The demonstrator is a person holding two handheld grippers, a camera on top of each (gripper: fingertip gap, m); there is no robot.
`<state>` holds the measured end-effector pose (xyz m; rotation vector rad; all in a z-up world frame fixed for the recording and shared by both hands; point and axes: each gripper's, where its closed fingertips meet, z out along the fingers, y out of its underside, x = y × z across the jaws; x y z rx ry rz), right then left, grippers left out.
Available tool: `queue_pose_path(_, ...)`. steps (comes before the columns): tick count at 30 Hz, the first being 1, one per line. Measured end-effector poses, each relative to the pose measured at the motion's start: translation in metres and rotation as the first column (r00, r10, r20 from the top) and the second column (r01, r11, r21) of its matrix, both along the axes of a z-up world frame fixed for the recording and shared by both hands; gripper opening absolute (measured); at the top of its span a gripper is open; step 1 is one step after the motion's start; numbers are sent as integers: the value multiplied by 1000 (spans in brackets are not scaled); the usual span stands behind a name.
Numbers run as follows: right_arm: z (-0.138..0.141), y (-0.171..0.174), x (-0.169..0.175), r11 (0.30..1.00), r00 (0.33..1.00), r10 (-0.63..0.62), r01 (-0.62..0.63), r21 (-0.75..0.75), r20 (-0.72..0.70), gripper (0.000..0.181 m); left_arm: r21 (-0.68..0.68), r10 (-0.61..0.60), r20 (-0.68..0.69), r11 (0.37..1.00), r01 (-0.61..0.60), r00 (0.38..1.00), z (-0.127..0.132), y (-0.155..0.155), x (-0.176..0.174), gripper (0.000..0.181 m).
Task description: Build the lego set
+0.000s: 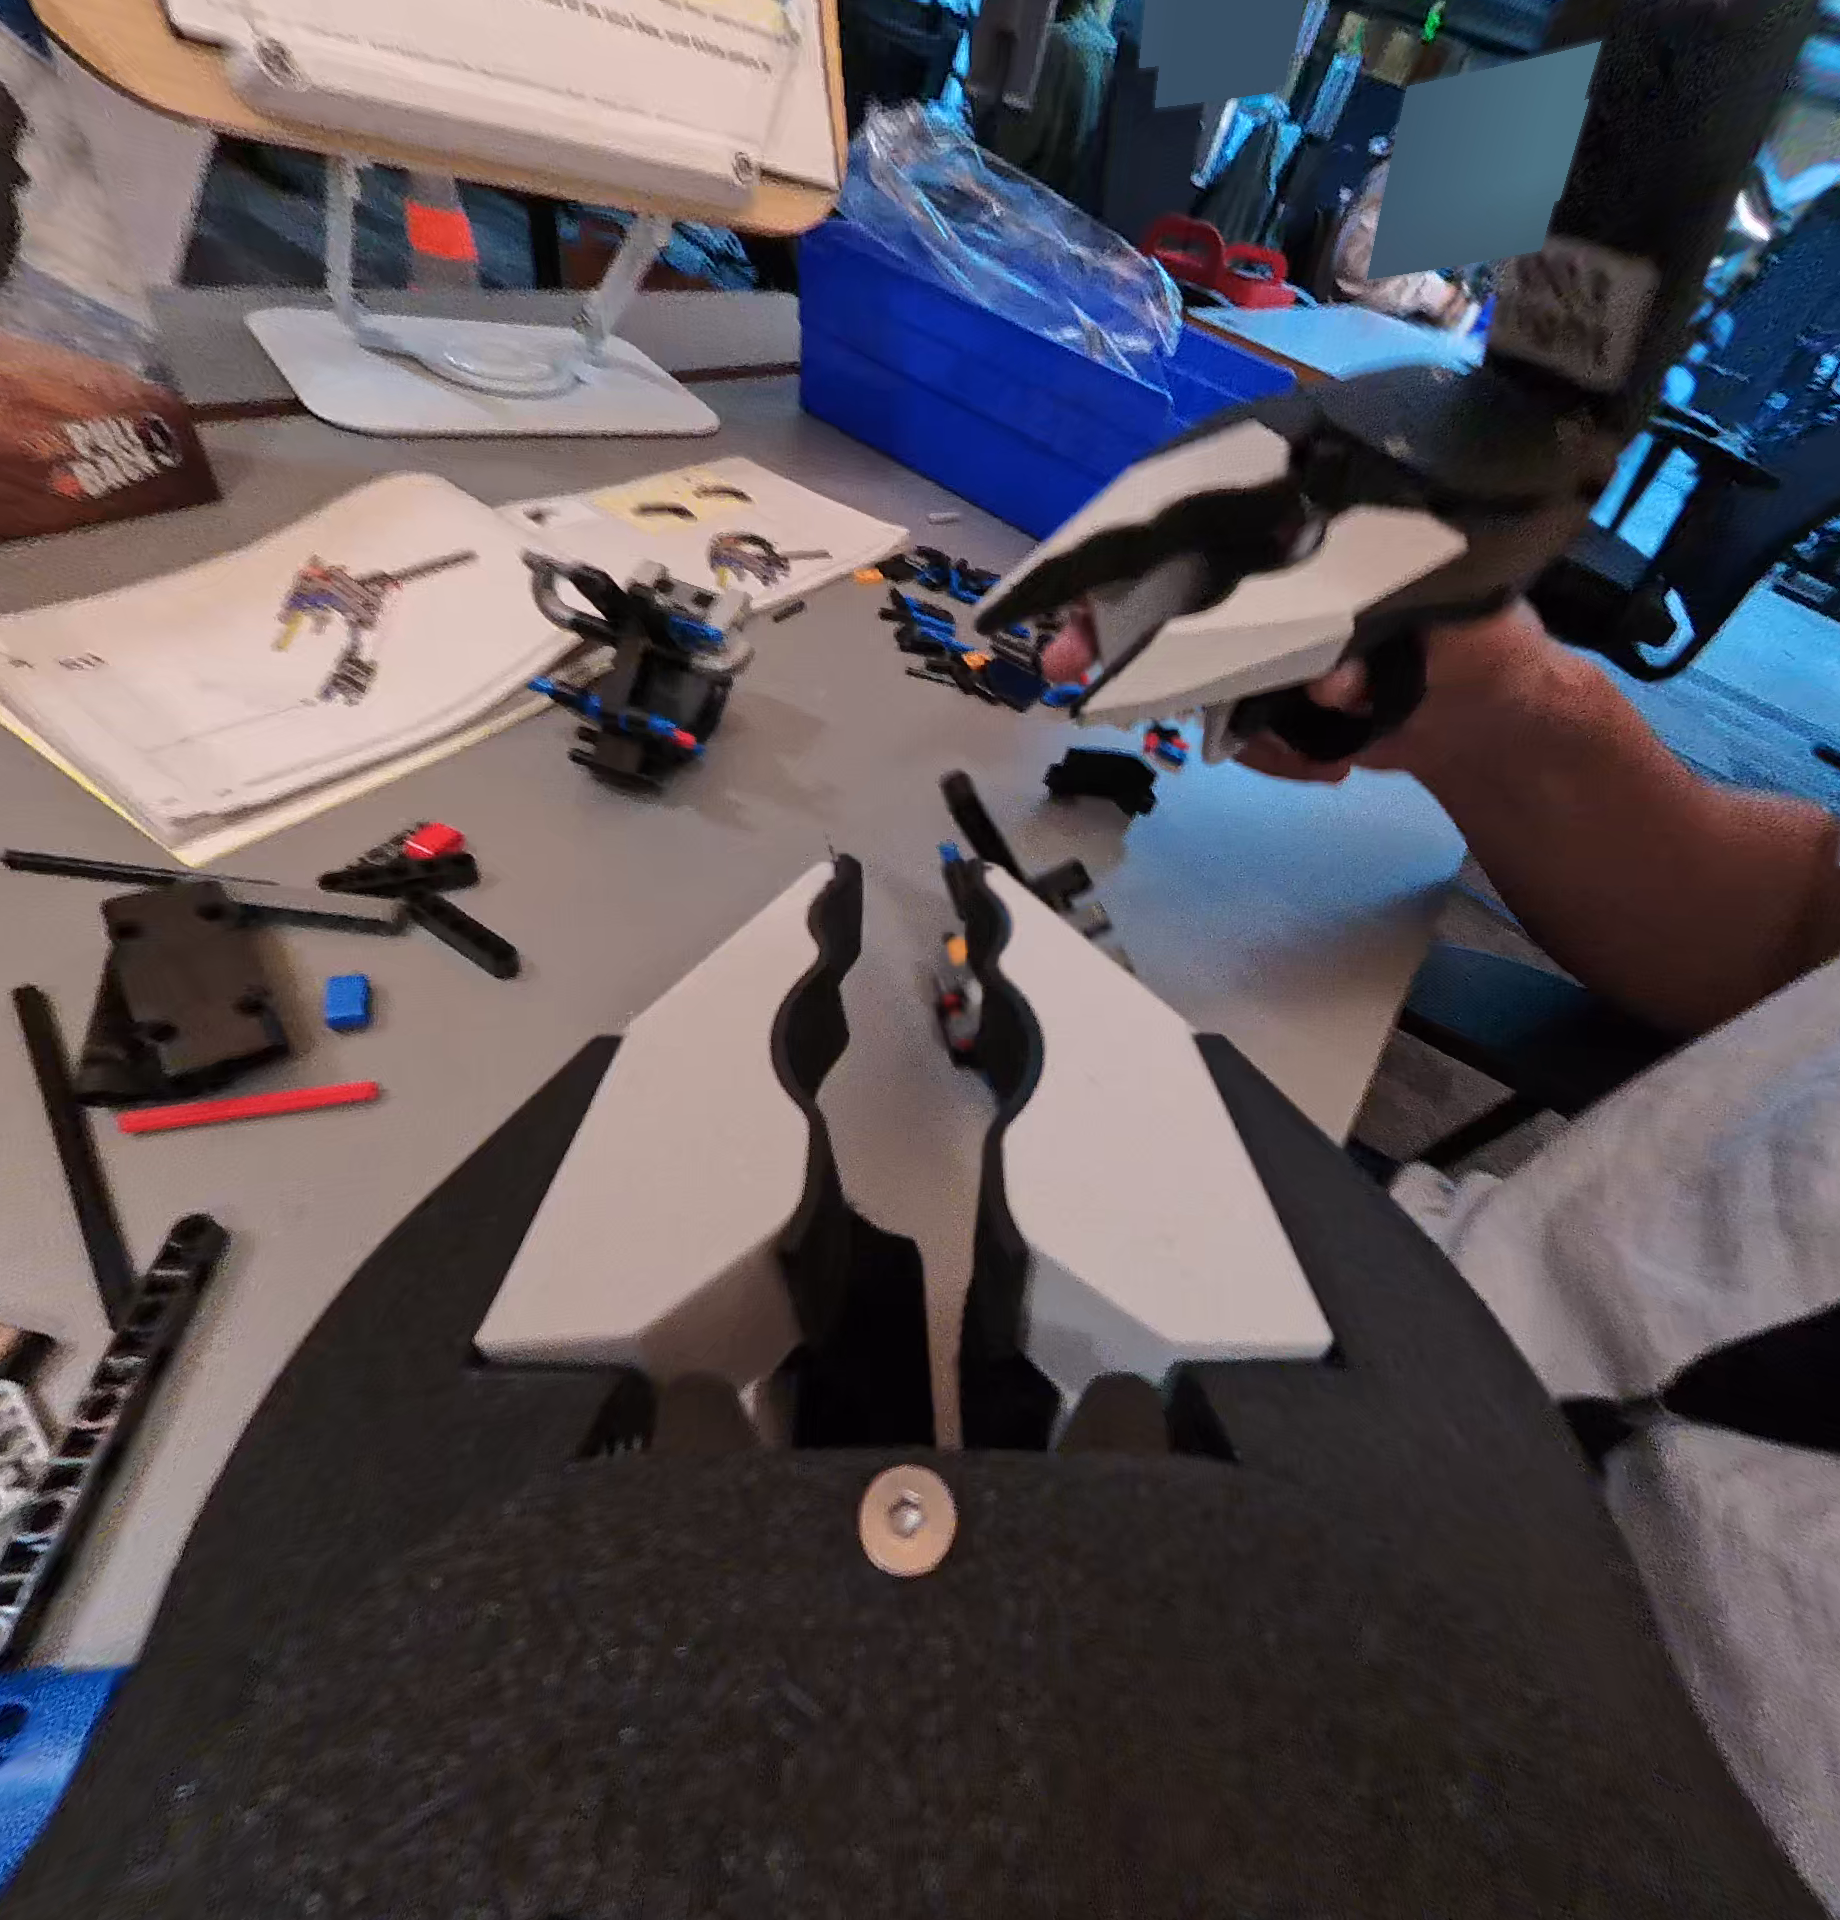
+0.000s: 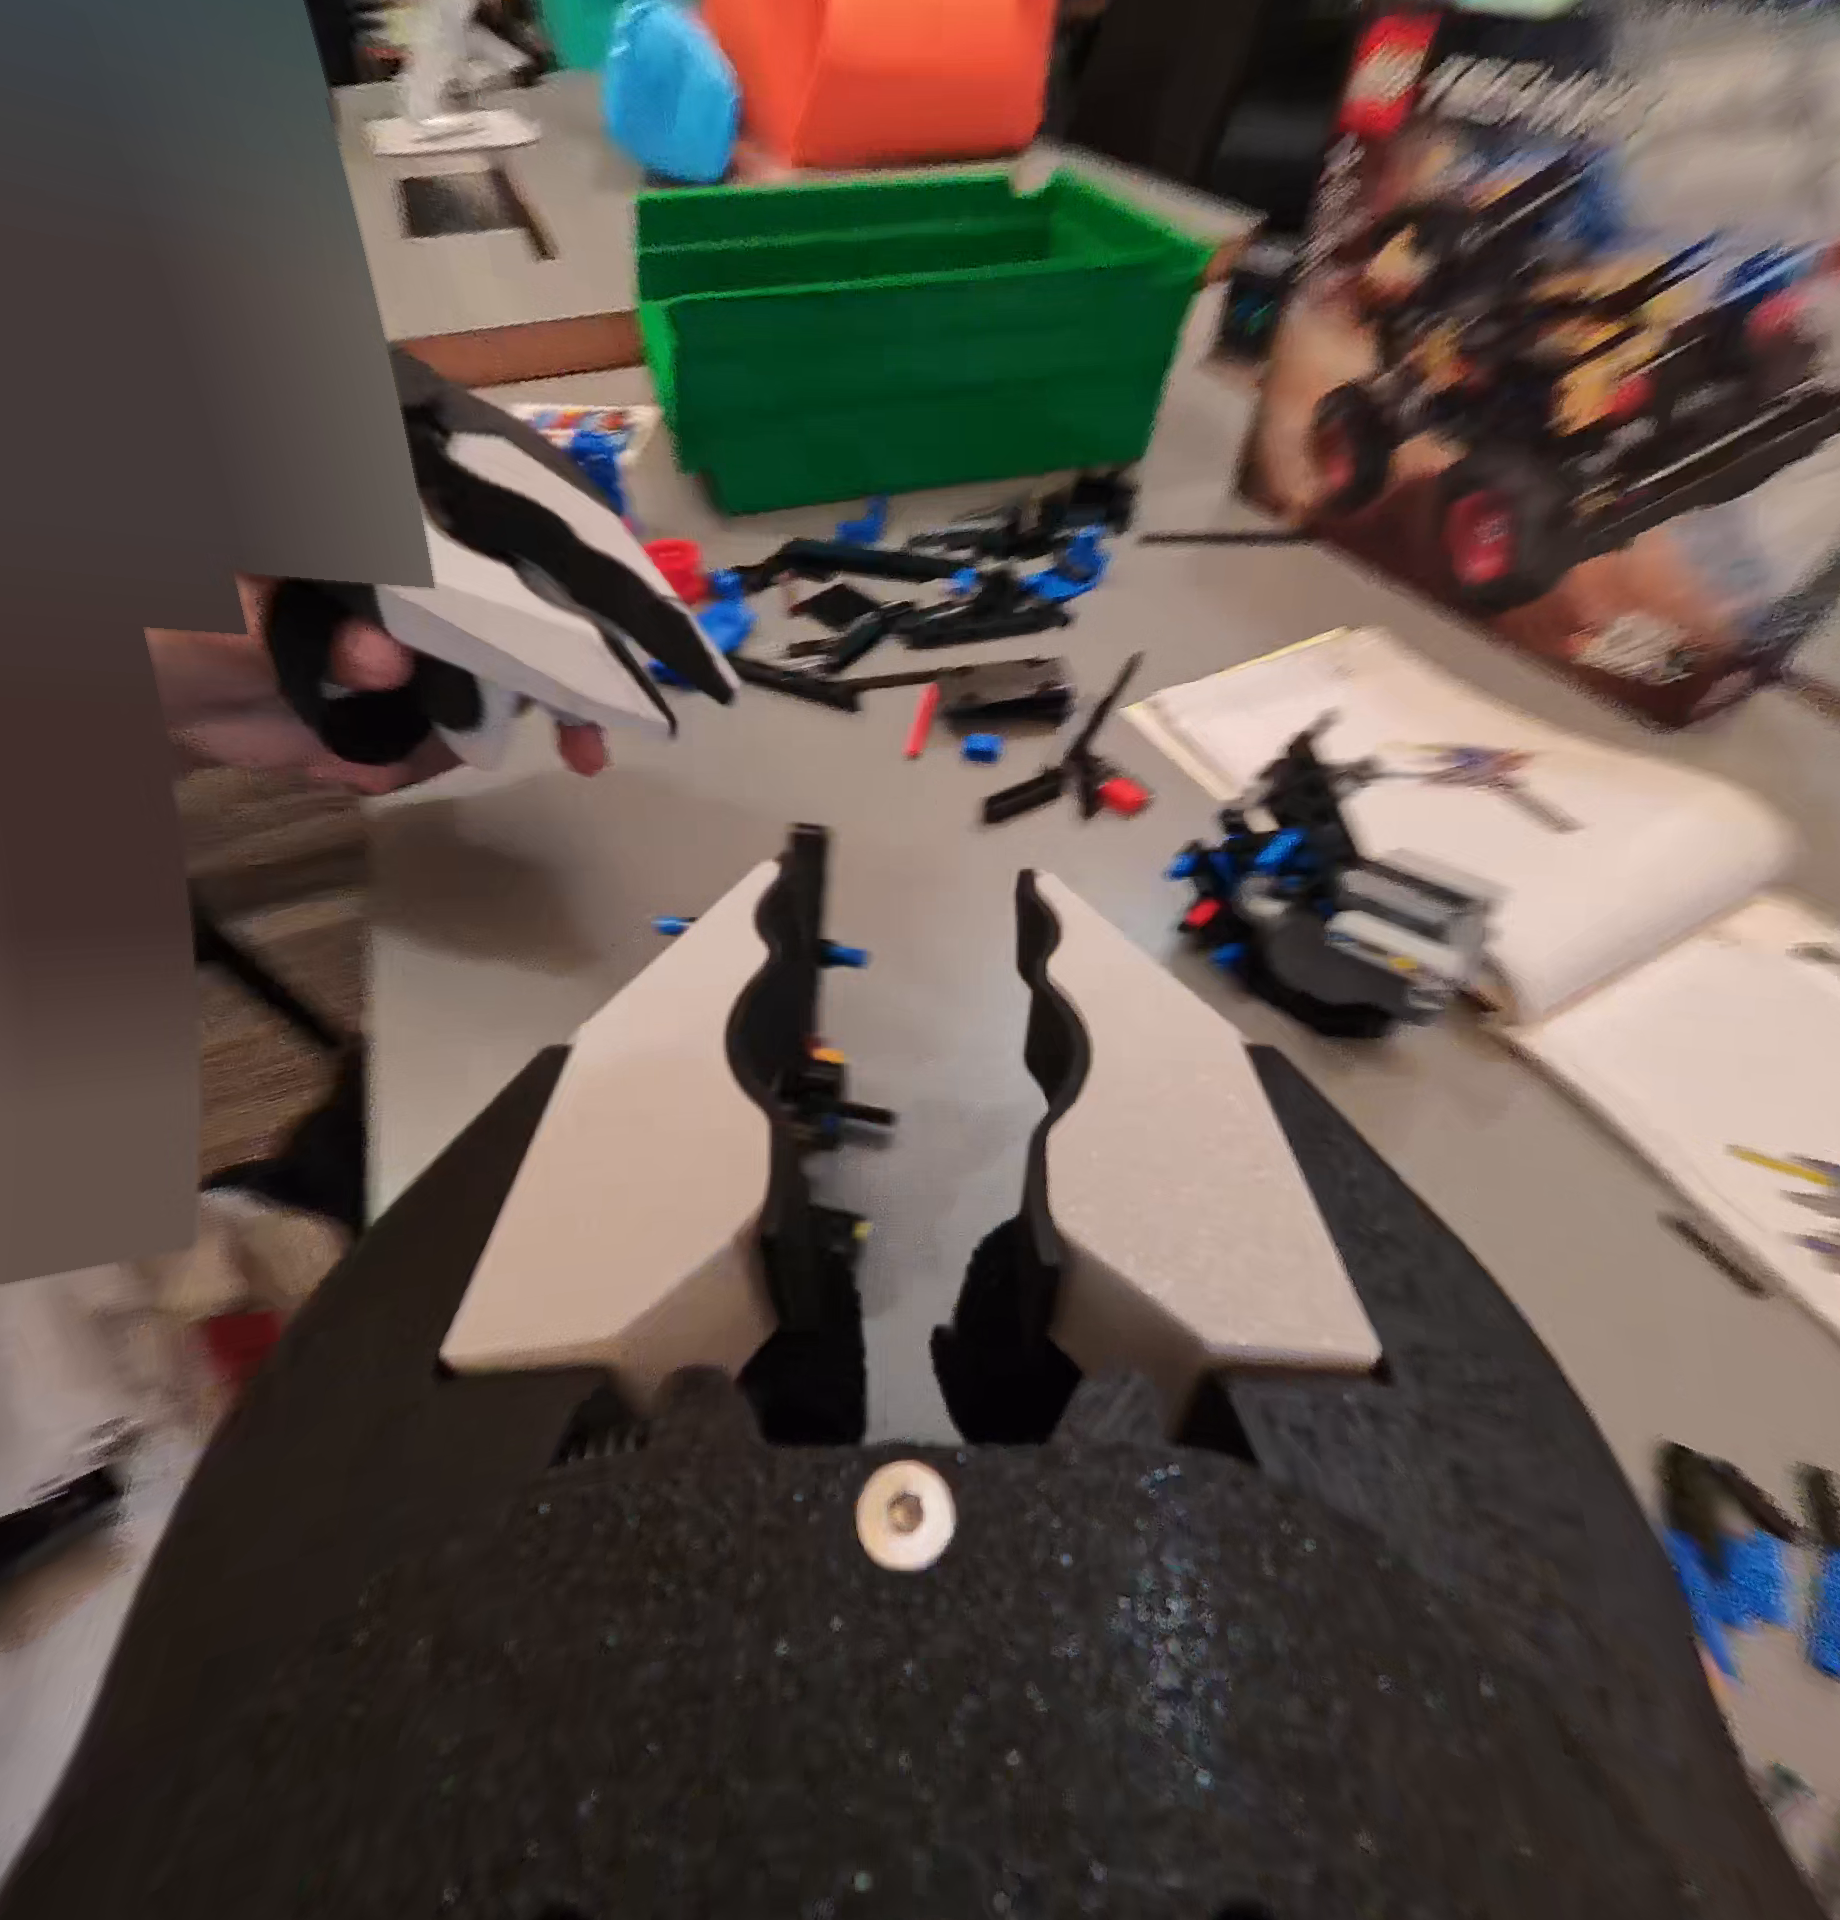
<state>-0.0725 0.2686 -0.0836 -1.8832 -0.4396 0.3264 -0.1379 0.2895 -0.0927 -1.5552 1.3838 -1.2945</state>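
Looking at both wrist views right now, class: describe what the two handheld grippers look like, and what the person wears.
Each gripper, left gripper and right gripper, has a rough black body with one silver screw, and two pale grey wedge-shaped fingers lined with wavy black pads. A black loop handle shows on the left one. The person wears a light grey garment. No cables are visible.

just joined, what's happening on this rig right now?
A person is mid Lego build with two handheld grippers. The left gripper and right gripper both hover open over the grey table; whether the dark pieces by their fingers are gripped is unclear. A half-built black and blue model sits on the open instruction booklet, with loose parts scattered around.
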Motion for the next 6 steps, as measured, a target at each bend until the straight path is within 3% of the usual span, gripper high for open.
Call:
queue_pose_path(3,4,-2,-23,984,988,122,-134,-120,-99,43,-69,-59,-65,996,54,996,-15,-14,1,24)
queue_pose_path(6,-18,11,-24,974,992,100,-83,-210,71,45,-180,-123,-86,978,106,989,-26,-18,11,26)
